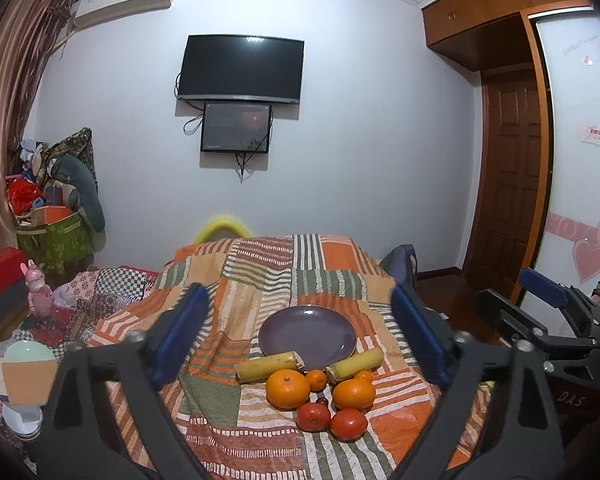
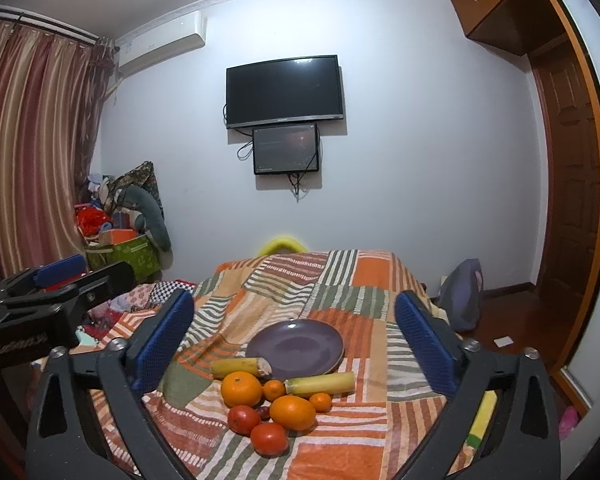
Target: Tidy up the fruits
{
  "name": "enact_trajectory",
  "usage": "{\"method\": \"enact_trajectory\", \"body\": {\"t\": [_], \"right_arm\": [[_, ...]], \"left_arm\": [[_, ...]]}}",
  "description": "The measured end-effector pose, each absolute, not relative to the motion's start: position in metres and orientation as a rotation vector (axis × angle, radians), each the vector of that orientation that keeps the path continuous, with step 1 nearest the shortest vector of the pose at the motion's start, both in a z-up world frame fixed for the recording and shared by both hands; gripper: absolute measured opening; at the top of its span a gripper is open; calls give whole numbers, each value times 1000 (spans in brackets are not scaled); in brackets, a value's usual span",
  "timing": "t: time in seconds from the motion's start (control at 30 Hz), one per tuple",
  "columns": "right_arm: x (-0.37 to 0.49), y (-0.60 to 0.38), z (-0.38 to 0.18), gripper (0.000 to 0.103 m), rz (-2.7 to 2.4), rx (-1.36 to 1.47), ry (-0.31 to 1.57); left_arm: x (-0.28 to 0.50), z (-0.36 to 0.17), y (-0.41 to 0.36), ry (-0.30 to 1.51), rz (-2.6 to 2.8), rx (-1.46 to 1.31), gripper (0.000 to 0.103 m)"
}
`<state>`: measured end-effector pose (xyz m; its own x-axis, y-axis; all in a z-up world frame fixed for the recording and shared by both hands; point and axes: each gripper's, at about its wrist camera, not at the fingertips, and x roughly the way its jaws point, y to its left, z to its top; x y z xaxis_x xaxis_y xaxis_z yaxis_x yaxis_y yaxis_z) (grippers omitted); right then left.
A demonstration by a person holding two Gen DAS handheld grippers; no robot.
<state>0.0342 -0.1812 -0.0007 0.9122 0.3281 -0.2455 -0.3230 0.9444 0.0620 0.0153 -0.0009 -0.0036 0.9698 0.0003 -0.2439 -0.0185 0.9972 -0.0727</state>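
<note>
An empty purple plate [image 1: 307,335] [image 2: 296,346] lies on a patchwork cloth. In front of it lie two yellow sugarcane pieces [image 1: 270,366] [image 2: 320,384], two large oranges [image 1: 288,389] [image 2: 242,389], small tangerines [image 1: 316,380] [image 2: 274,390], two red tomatoes [image 1: 349,424] [image 2: 269,439] and a small dark fruit [image 1: 322,401]. My left gripper [image 1: 300,336] is open and empty, held above and short of the fruit. My right gripper [image 2: 296,340] is open and empty too, beside it. Each gripper shows at the edge of the other's view.
The patchwork cloth [image 1: 260,280] covers a raised surface that drops off at its sides. Piled bags and boxes [image 1: 56,216] stand at the left wall. A blue backpack [image 2: 462,296] sits on the wooden floor at right. A television [image 1: 240,68] hangs on the far wall.
</note>
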Motion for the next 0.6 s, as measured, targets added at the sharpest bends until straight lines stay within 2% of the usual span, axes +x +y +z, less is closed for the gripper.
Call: {"method": "enact_trajectory", "body": {"t": [0.27,0.5,0.6], "right_arm": [[53,-186,-17,77,380,20,344],[79,-191,-41,59,394,1,460],[93,-195,-56,59,408,9,534]], "left_arm": [[41,-19,-3,332,1,-51,70],[66,-37,-4,392,7,1,68],[82,-49,3,442,-6,-2,68]]}}
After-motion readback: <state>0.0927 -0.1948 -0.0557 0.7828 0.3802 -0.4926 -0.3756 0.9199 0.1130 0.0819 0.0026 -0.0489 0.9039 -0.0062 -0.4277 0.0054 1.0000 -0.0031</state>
